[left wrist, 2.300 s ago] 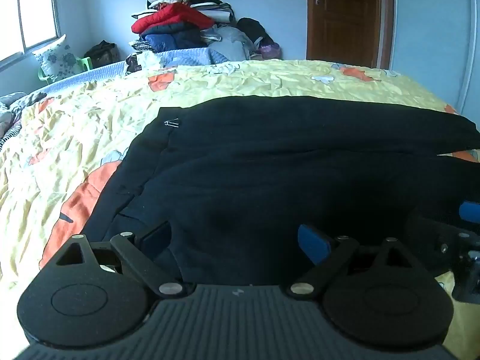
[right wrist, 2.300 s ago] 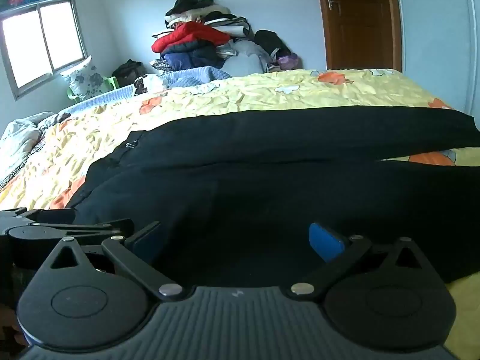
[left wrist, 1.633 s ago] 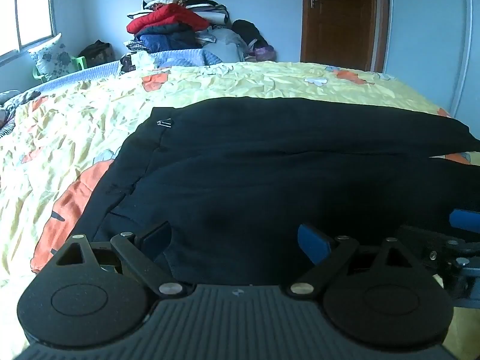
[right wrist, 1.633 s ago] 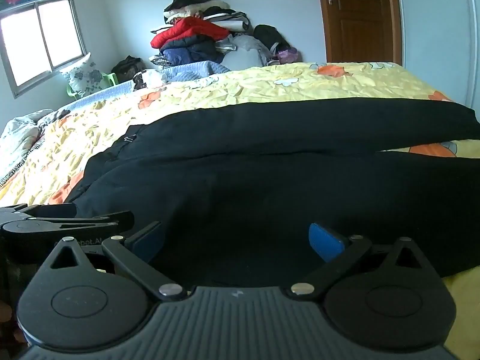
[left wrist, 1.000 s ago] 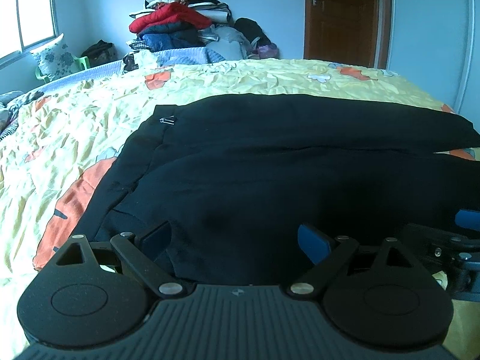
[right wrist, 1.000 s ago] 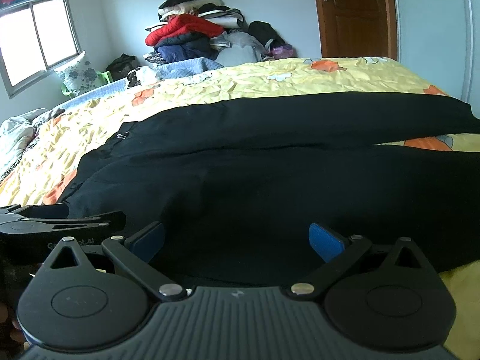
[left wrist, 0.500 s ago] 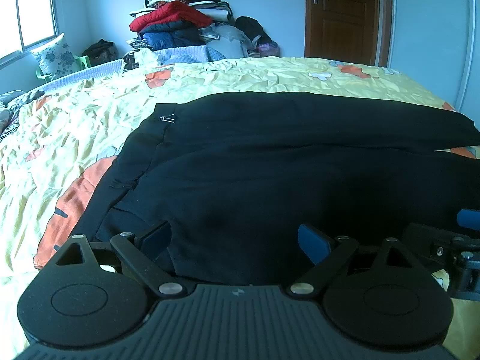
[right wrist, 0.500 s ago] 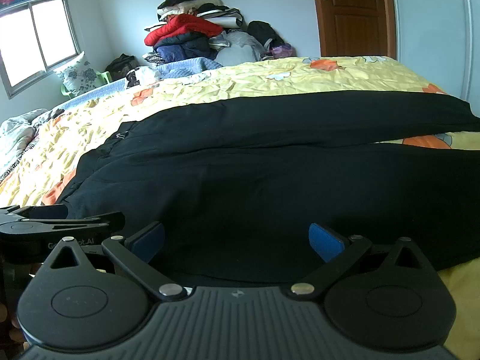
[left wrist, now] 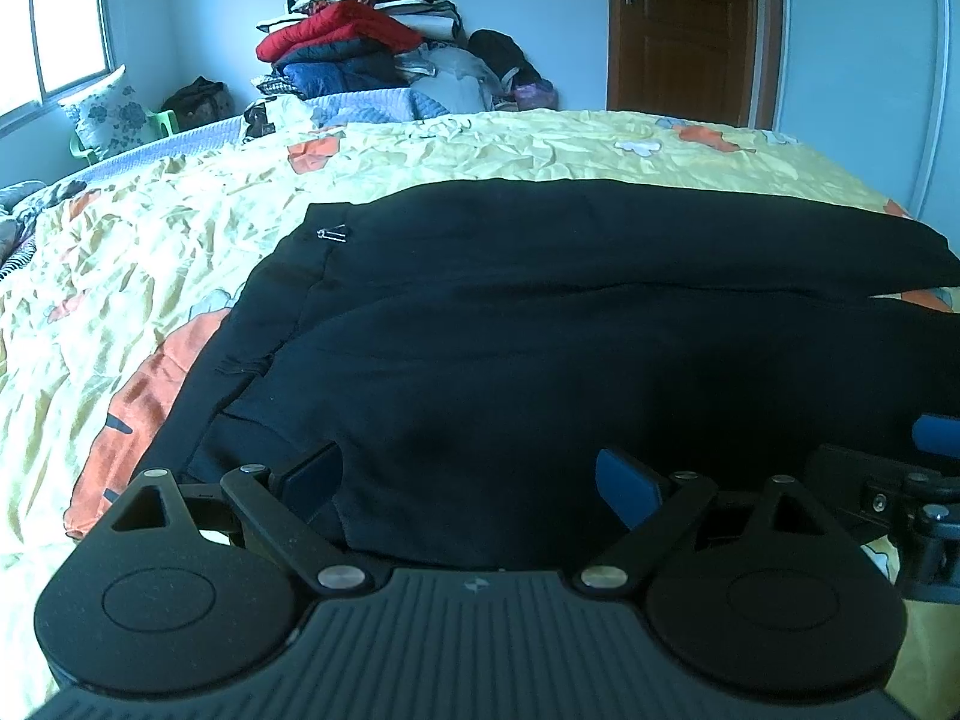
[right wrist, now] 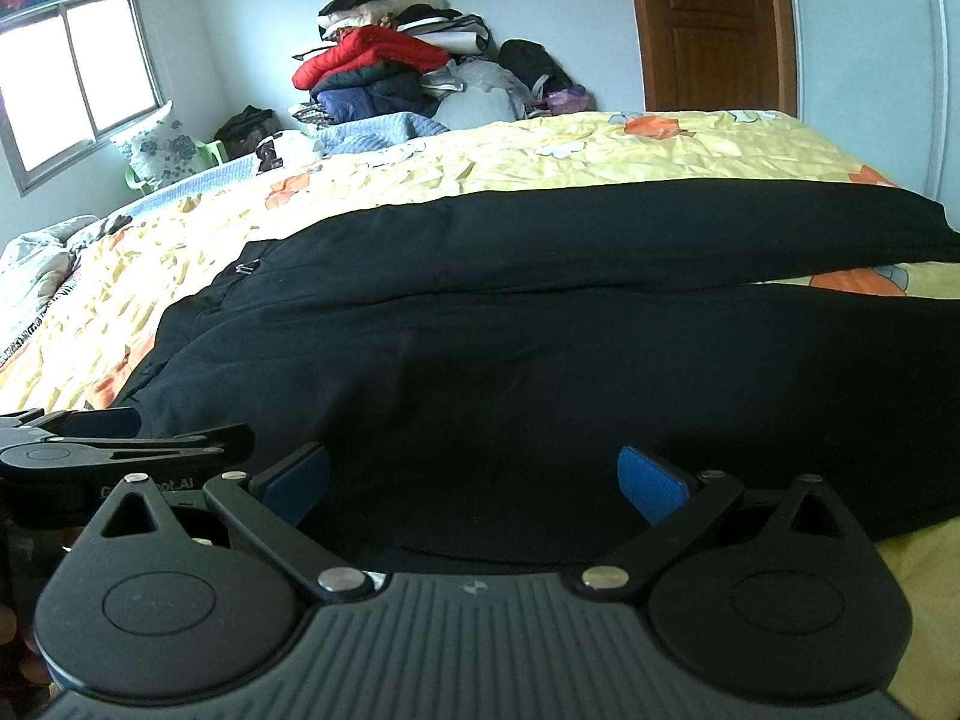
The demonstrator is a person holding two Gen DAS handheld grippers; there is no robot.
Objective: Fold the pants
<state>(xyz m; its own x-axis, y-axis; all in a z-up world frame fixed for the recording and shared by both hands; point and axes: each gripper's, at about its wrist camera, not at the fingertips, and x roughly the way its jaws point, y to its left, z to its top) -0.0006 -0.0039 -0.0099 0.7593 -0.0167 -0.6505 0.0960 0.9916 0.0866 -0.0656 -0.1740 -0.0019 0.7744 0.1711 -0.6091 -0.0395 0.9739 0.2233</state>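
Black pants [left wrist: 540,324] lie flat on the yellow bedsheet [left wrist: 150,276], waistband to the left, both legs running right; they also show in the right wrist view [right wrist: 540,348]. My left gripper [left wrist: 471,474] is open, its blue pads low over the near edge of the pants by the waist. My right gripper [right wrist: 474,480] is open over the near leg's edge. The right gripper shows at the right edge of the left wrist view [left wrist: 900,492], and the left gripper at the left of the right wrist view [right wrist: 120,444].
A pile of clothes [left wrist: 360,54] is stacked at the far wall beyond the bed. A wooden door [left wrist: 684,24] stands at the back right. A window [right wrist: 78,78] and a floral pillow [left wrist: 108,114] are at the left.
Both grippers have stayed open and nearly in place at the near edge of the pants, with only slight camera drift. The pants have not moved.
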